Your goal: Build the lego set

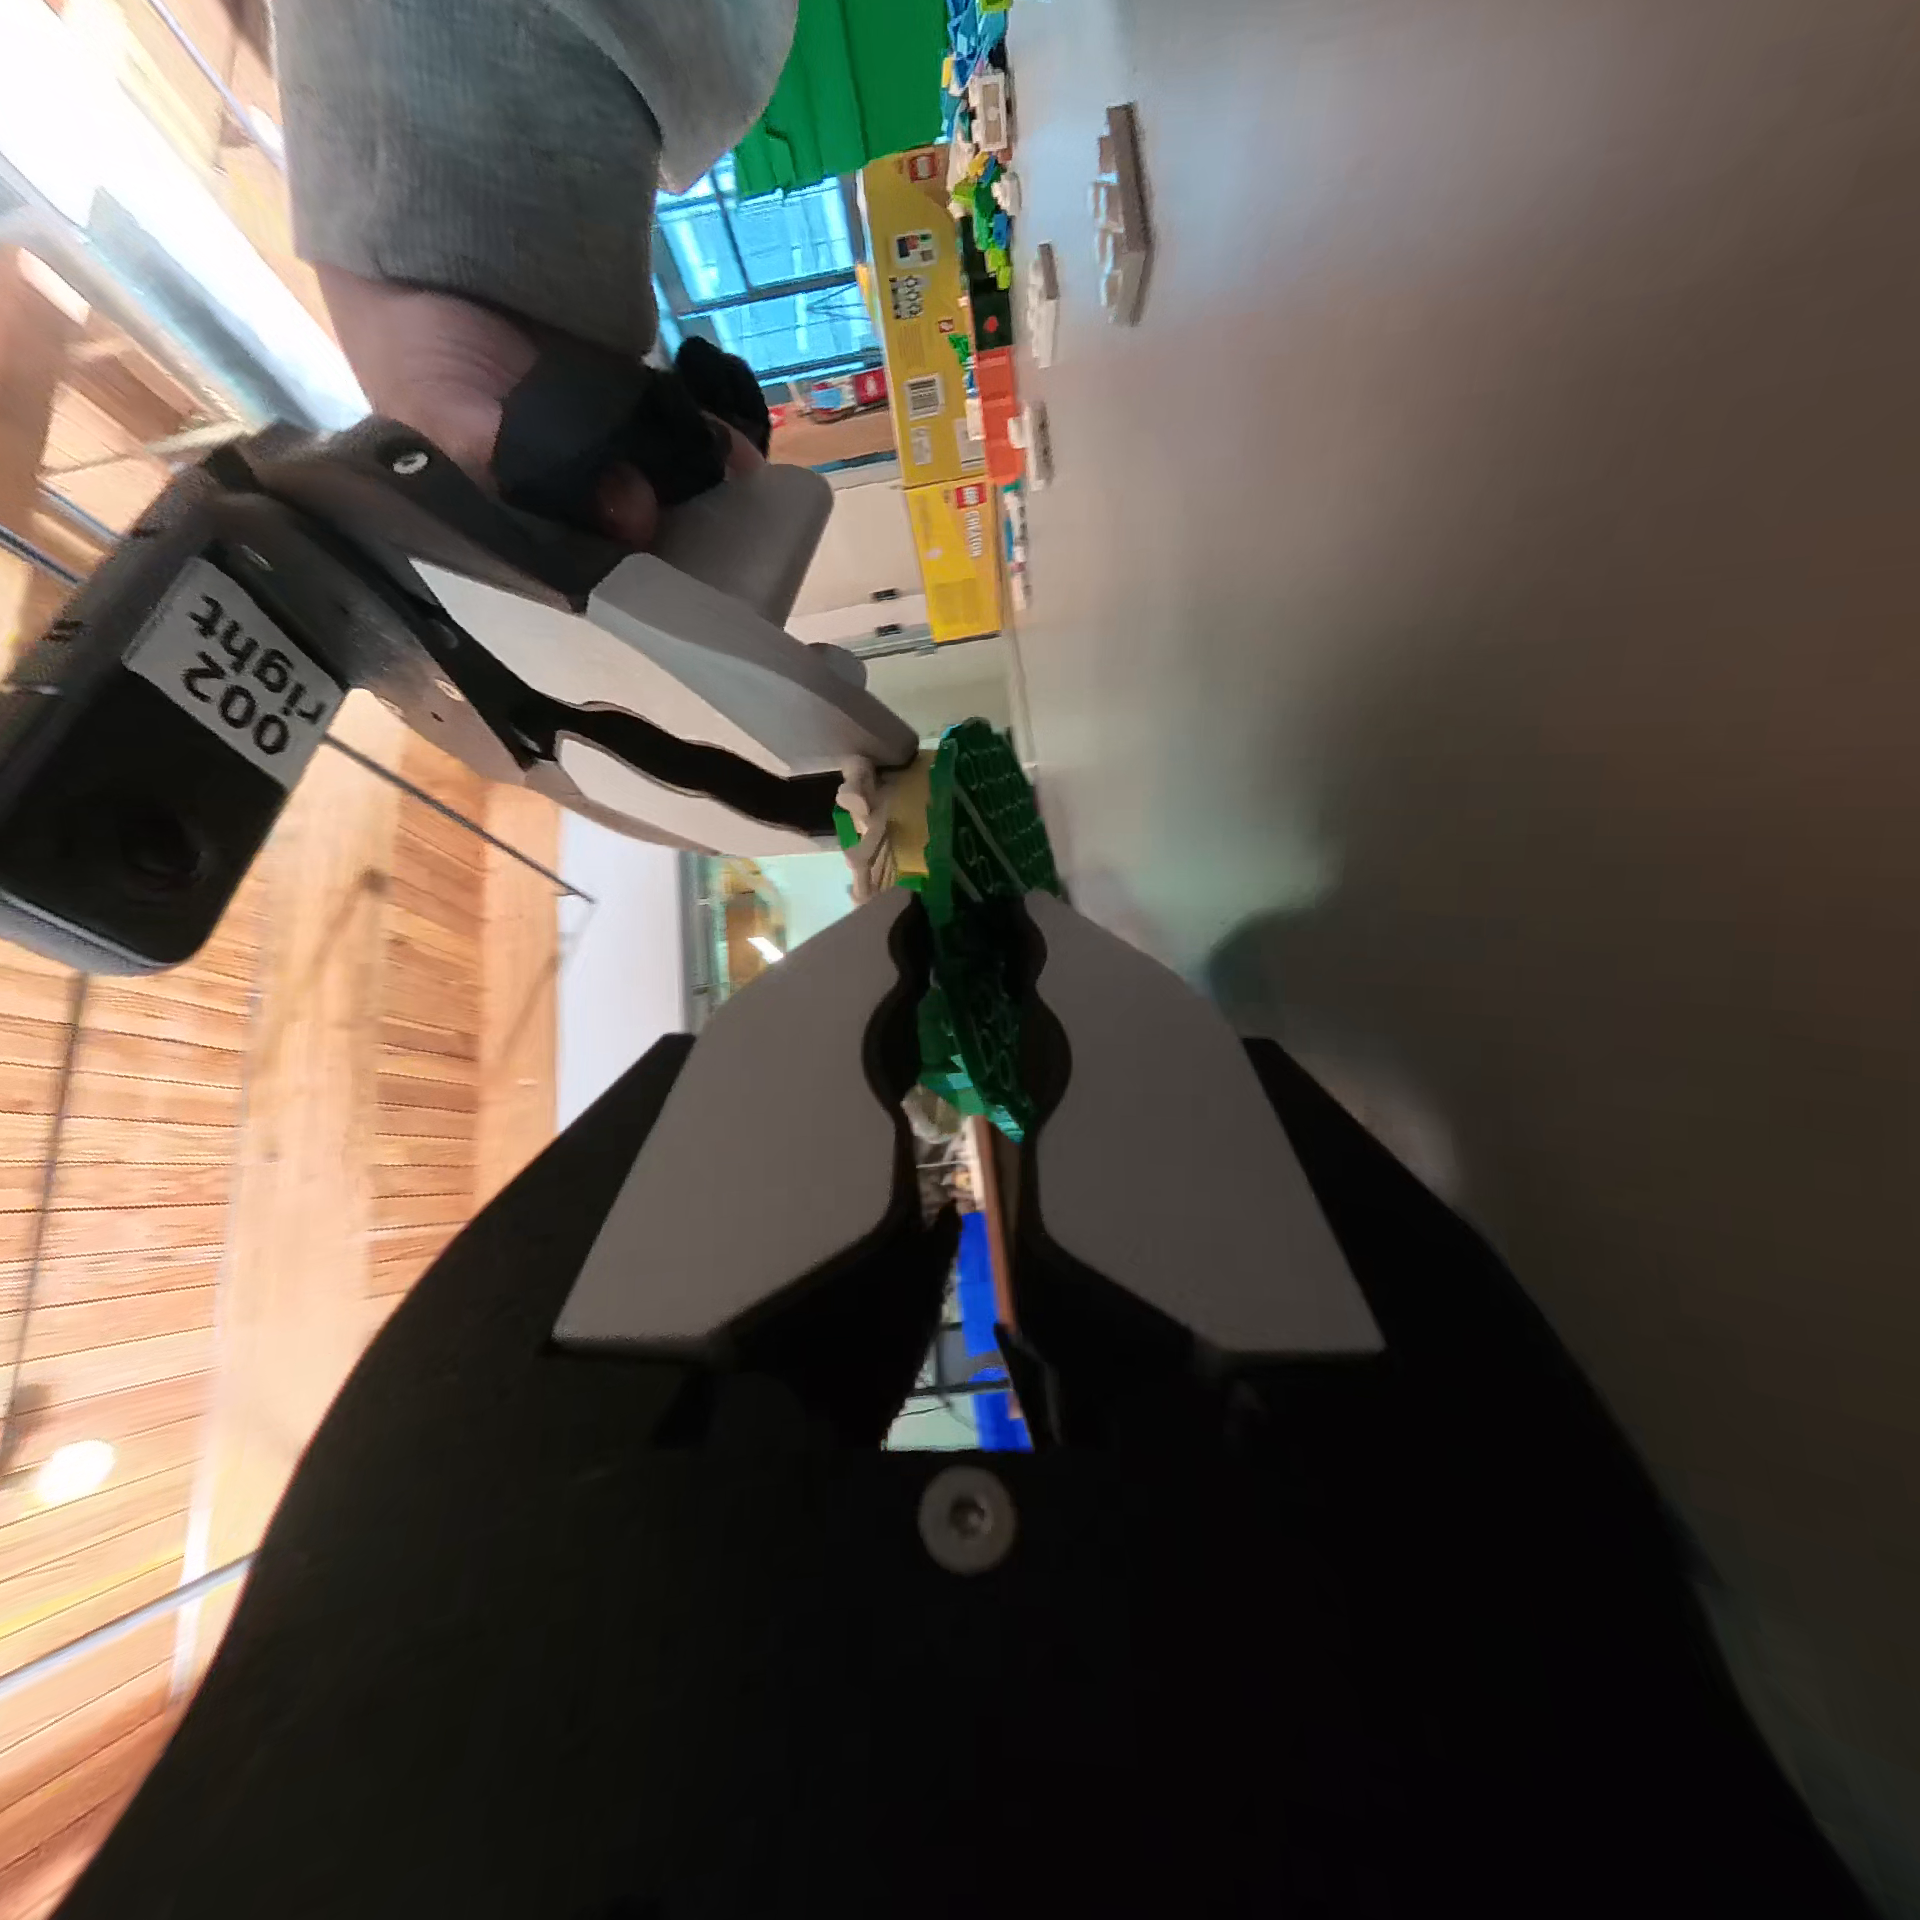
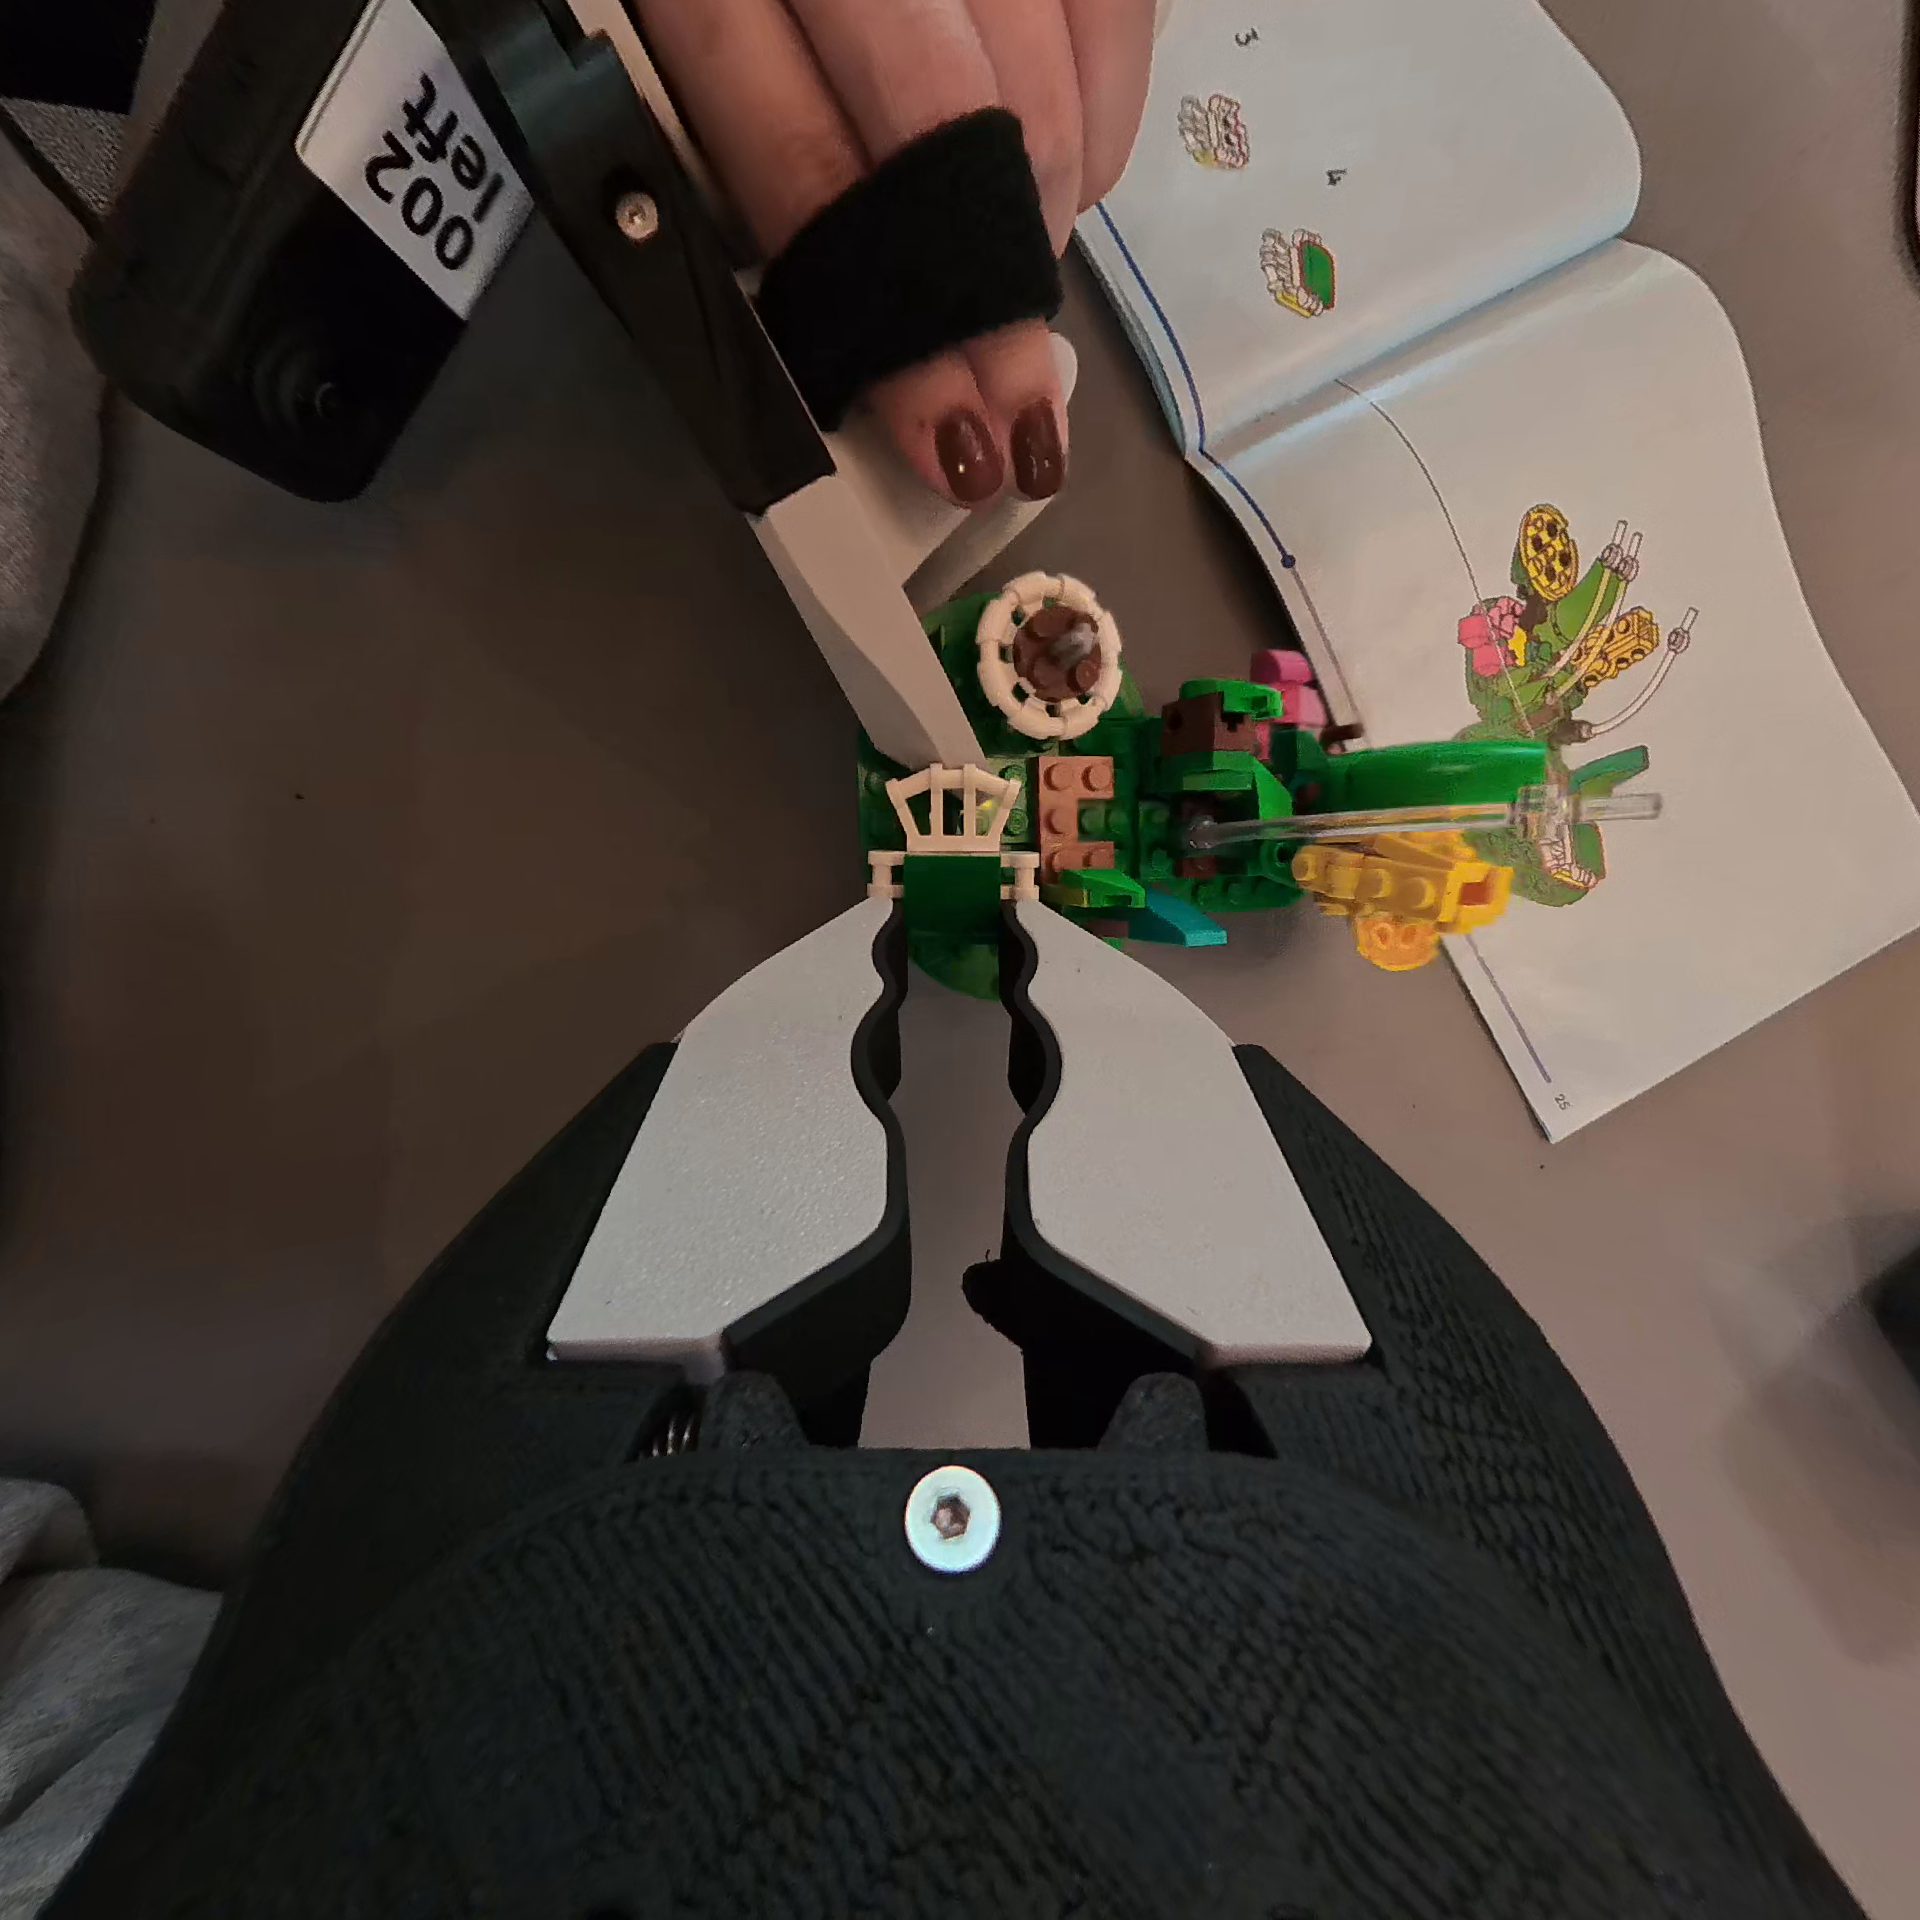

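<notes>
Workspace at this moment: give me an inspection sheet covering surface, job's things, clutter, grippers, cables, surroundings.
Surface: grey table, matte.
Job's things: green lego model with white ring, yellow part and clear rod; open booklet beside it.
Clutter: loose bricks and yellow boxes at the table's far end.
Grippers: left gripper shut on the model's green plate; right gripper shut on a green piece with white fence bits.
Cables: nothing seen.
Surroundings: wood-slat wall, windows.
</notes>
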A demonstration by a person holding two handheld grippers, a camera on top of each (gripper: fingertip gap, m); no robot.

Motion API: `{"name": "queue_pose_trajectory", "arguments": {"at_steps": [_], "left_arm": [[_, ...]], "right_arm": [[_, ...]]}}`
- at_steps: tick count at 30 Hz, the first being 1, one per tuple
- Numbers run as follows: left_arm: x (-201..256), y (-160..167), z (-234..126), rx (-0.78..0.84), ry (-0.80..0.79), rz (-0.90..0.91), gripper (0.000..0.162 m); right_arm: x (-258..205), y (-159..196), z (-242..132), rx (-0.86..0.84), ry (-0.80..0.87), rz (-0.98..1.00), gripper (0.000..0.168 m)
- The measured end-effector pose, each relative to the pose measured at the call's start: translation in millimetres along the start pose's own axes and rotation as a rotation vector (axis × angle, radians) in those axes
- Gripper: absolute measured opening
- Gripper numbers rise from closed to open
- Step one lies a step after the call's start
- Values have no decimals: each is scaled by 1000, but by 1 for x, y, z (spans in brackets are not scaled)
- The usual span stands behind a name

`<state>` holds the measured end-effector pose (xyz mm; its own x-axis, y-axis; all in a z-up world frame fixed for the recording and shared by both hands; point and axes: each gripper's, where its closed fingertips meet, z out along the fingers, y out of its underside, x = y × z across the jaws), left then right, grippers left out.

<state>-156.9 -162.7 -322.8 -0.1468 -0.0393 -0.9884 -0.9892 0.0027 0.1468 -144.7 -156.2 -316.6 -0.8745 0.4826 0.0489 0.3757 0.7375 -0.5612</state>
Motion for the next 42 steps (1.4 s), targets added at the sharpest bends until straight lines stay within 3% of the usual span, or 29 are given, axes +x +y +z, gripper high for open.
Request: {"name": "queue_pose_trajectory", "arguments": {"at_steps": [14, 31, 42], "left_arm": [[2, -1, -1, 2, 26, 39, 12], [7, -2, -1, 8, 76, 24, 11], [11, -3, -1, 19, 108, -5, 11]], "right_arm": [[-3, 5, 6, 12, -77, 50, 15], [-5, 9, 12, -63, -50, 33, 15], [-2, 13, 15, -102, -1, -90, 15]]}}
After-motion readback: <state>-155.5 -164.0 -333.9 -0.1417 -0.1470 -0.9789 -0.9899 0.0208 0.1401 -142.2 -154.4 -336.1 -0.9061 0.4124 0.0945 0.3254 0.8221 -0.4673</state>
